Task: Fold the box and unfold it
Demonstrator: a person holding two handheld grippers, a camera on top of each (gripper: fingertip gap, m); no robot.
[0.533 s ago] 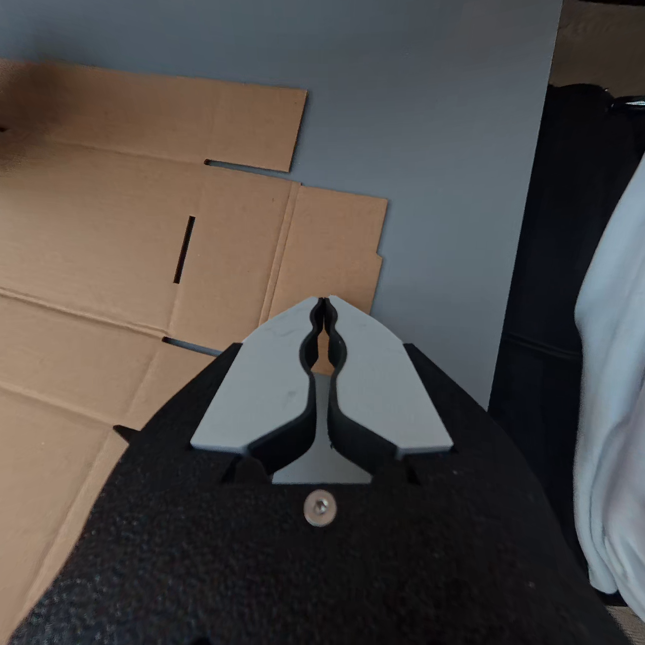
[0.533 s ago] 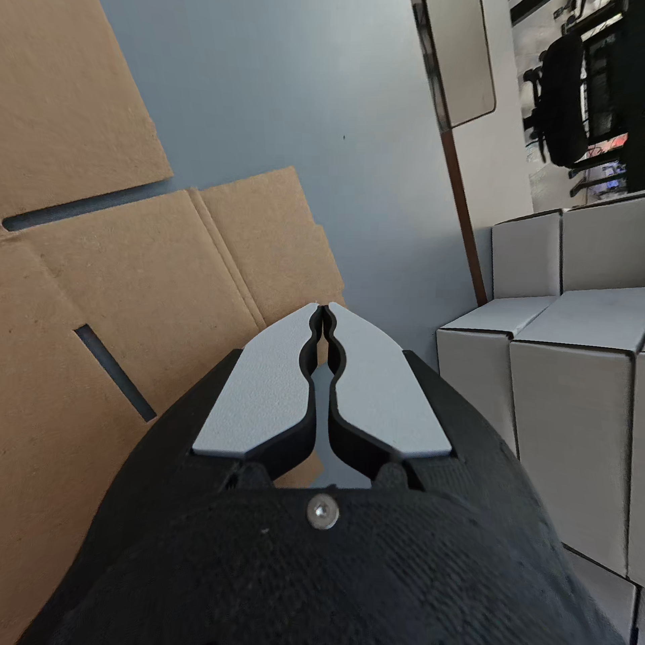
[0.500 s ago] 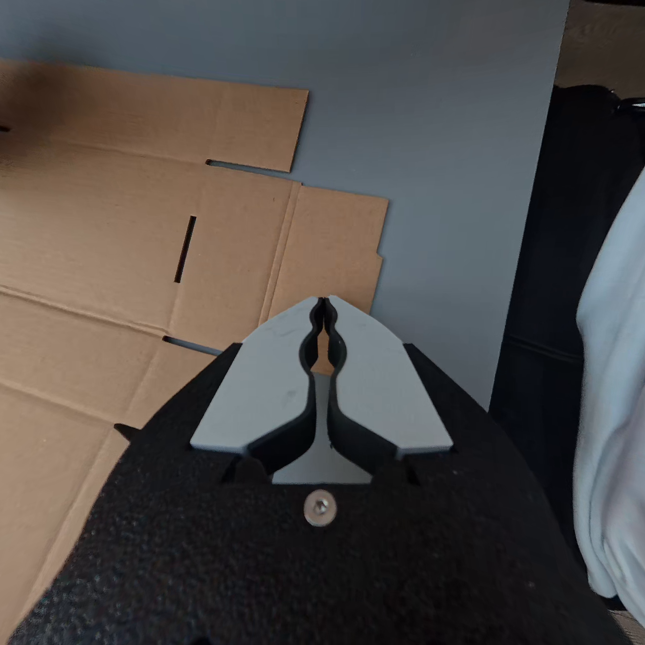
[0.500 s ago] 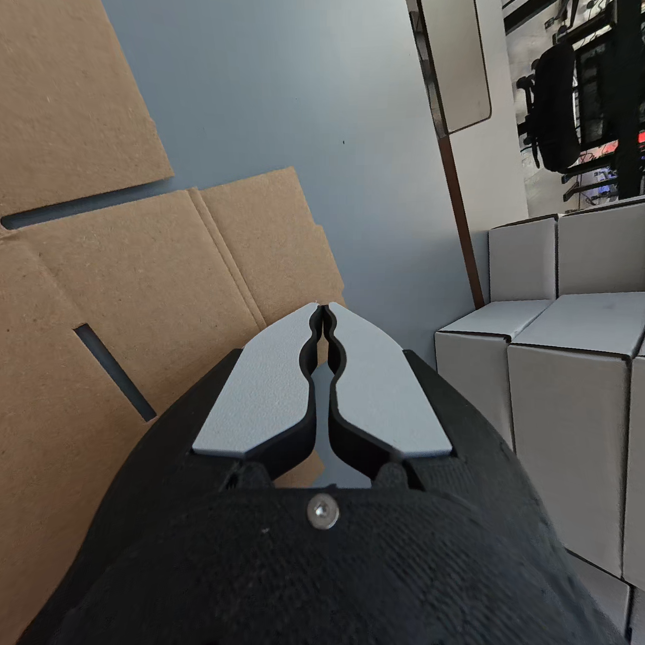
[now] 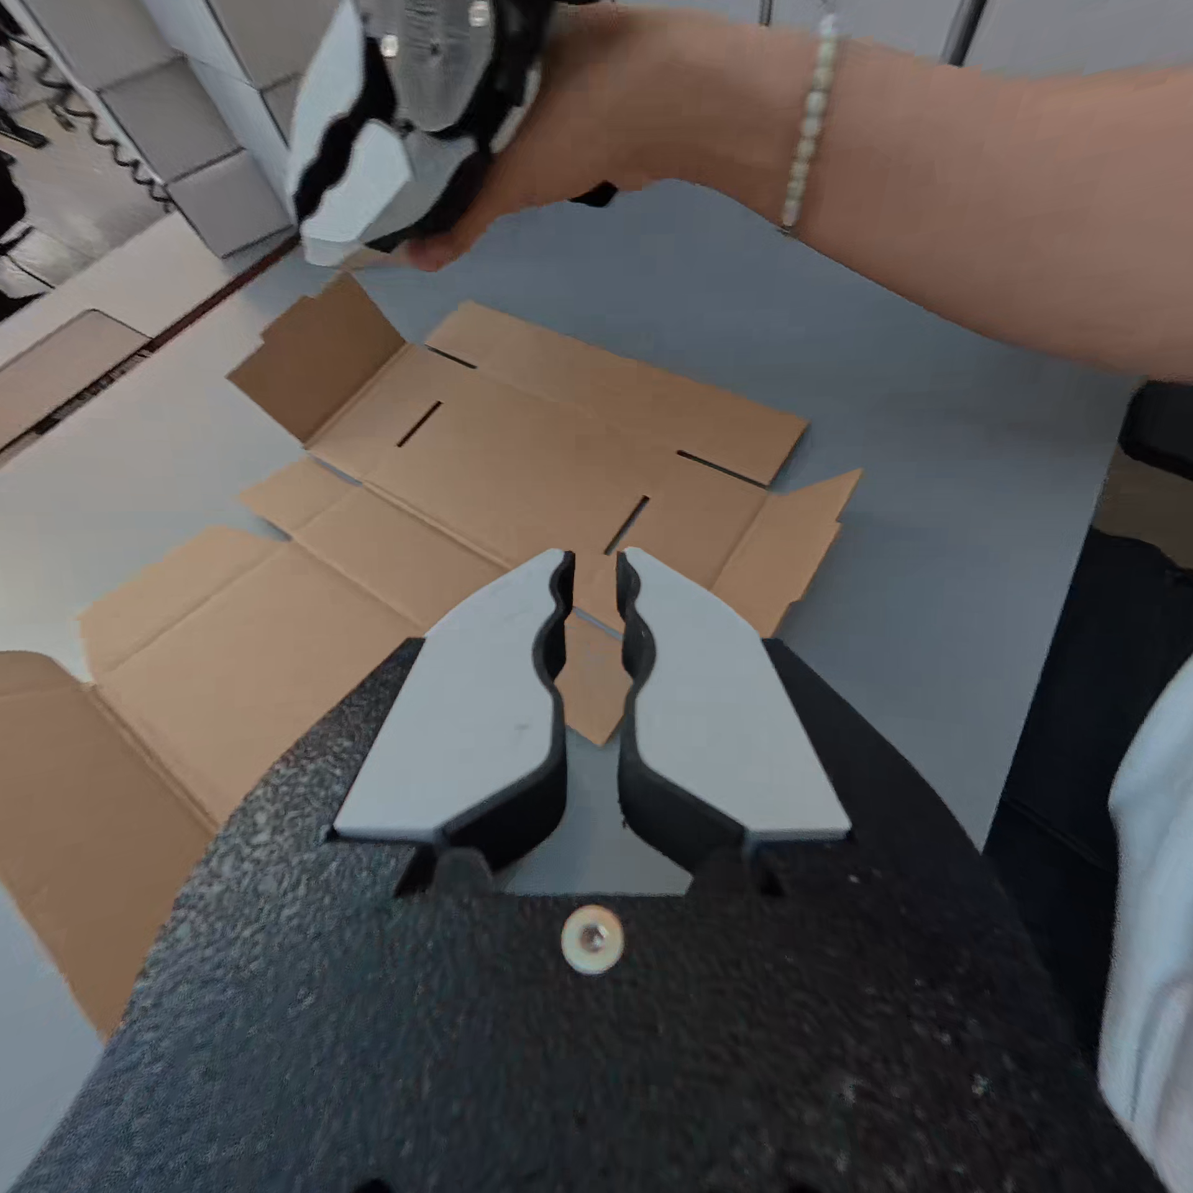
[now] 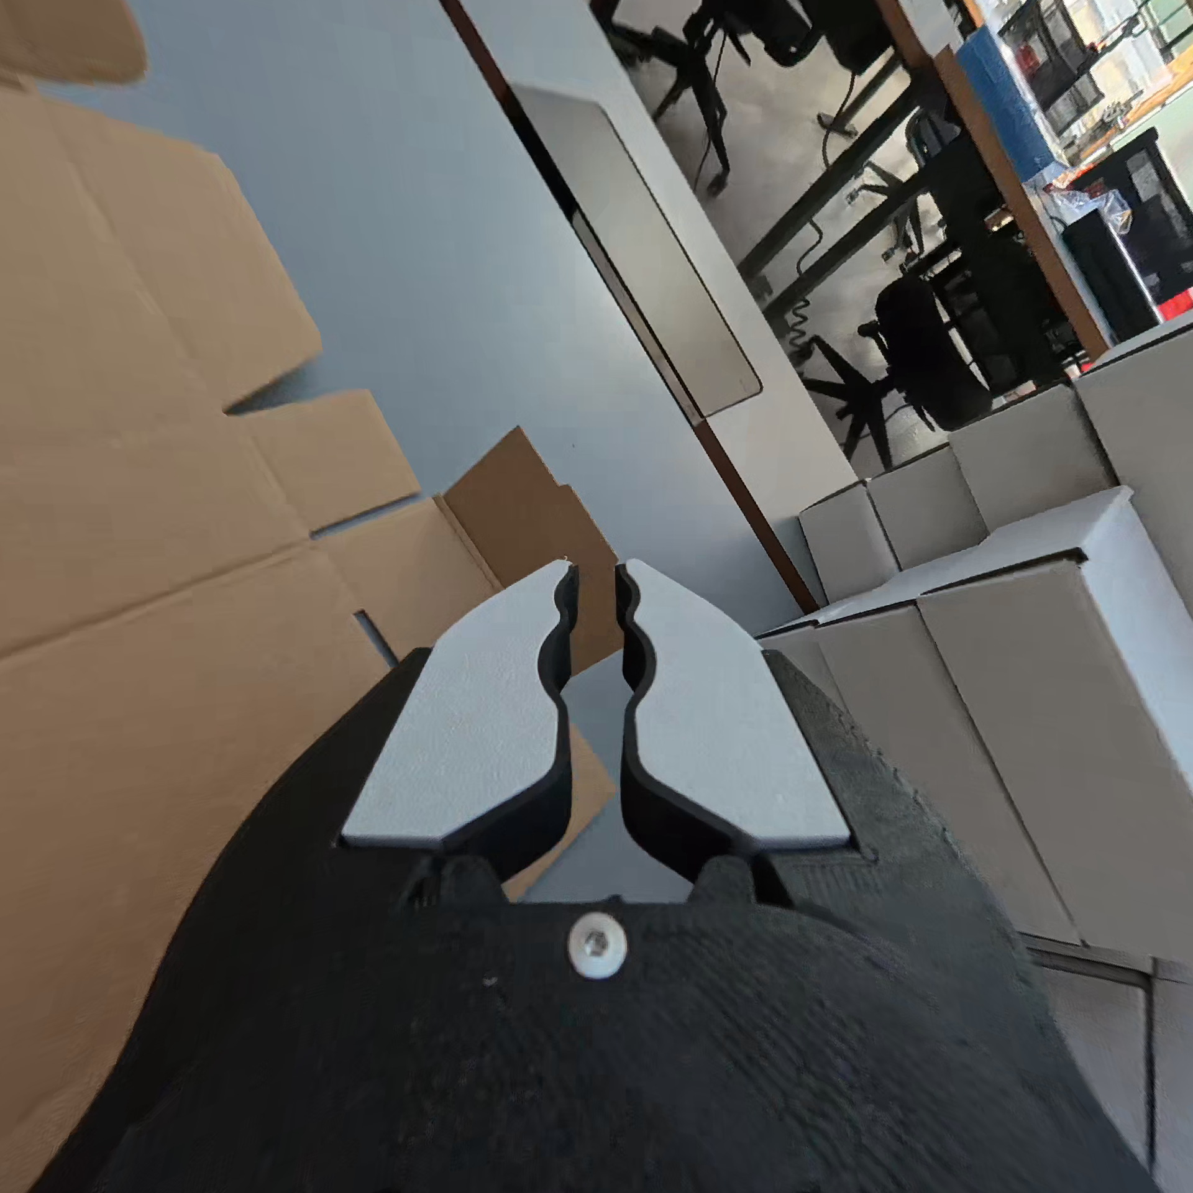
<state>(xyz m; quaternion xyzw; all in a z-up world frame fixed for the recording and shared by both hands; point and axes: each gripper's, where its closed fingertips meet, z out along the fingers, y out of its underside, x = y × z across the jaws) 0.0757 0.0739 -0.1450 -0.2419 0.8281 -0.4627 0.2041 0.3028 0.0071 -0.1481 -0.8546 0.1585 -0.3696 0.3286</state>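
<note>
The brown cardboard box lies unfolded and flat on the grey table. Its small end flap at the far left stands up, and the flap at the right end is slightly raised. My left gripper hovers above the near right part of the cardboard, jaws a little apart and empty. My right gripper, held by a hand, hangs high over the far left end. In the right wrist view the right gripper is slightly open and empty above the raised flap of the box.
White boxes are stacked beyond the table's edge, also in the left wrist view. The person's forearm with a bracelet crosses above the table. White clothing is at the near right. Office chairs stand farther off.
Both grippers have lifted away from the cardboard and their jaws have parted from shut to slightly open. The whole flat box now shows in the left wrist view.
</note>
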